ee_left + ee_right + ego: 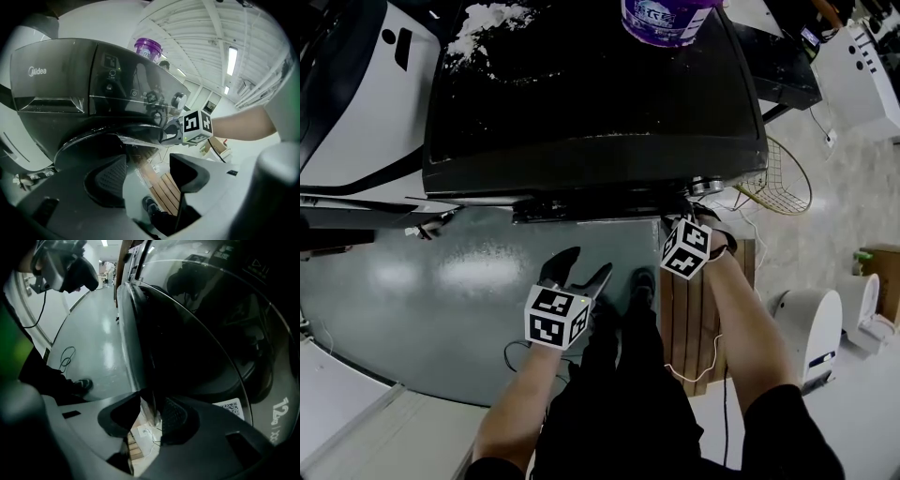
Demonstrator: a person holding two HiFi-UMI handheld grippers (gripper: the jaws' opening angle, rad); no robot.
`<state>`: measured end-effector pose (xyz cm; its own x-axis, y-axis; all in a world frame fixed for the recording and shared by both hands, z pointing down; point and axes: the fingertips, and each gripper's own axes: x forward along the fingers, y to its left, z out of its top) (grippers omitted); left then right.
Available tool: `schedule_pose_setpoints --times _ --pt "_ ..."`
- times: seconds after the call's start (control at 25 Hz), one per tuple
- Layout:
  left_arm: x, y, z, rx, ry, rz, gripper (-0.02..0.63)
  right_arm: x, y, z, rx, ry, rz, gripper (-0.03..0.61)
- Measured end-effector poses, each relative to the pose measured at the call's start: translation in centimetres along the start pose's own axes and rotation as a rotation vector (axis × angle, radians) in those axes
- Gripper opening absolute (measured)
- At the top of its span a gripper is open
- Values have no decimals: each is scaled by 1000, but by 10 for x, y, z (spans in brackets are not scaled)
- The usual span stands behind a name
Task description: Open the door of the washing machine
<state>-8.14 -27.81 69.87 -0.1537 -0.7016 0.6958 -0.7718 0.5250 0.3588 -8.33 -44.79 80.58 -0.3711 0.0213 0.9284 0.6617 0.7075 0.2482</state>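
— In the head view, the washing machine (pixel 581 103) hides its own door (pixel 135 341).
— The right gripper view shows it: the right claw (pixel 151 408) pinches its rim. The left claw (pixel 147 164) hangs wide and empty nearby.

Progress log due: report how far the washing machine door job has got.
Done: the right gripper is clamped on the door rim. In hand: the pull; the door looks hardly swung out yet. Remaining: swing it wide. The left gripper hangs open, empty.
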Motion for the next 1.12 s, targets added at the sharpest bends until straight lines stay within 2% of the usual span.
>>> schedule_pose_setpoints --times 0.2,0.4,0.6,0.72,0.88,0.96,1.12 --pt "-11 1 -2 -8 -17 1 302 -4 -1 0 53 -20 14 137" --pt "-15 8 -13 -32 -19 5 302 -4 -1 0 27 -14 34 130" --pt "-15 9 -23 -44 -10 -12 302 -1 -3 0 2 -23 3 138" --pt "-18 9 -29 -45 -4 -8 302 -2 0 2 48 -25 11 138" --pt "-22 8 -27 -48 -28 -5 302 -17 40 -10 107 -71 78 125" --pt "-23 7 -34 -54 -21 2 302 -21 59 -12 166 -102 66 130" --pt "-23 -6 -46 -57 -8 13 302 -27 72 -16 207 -78 57 131"
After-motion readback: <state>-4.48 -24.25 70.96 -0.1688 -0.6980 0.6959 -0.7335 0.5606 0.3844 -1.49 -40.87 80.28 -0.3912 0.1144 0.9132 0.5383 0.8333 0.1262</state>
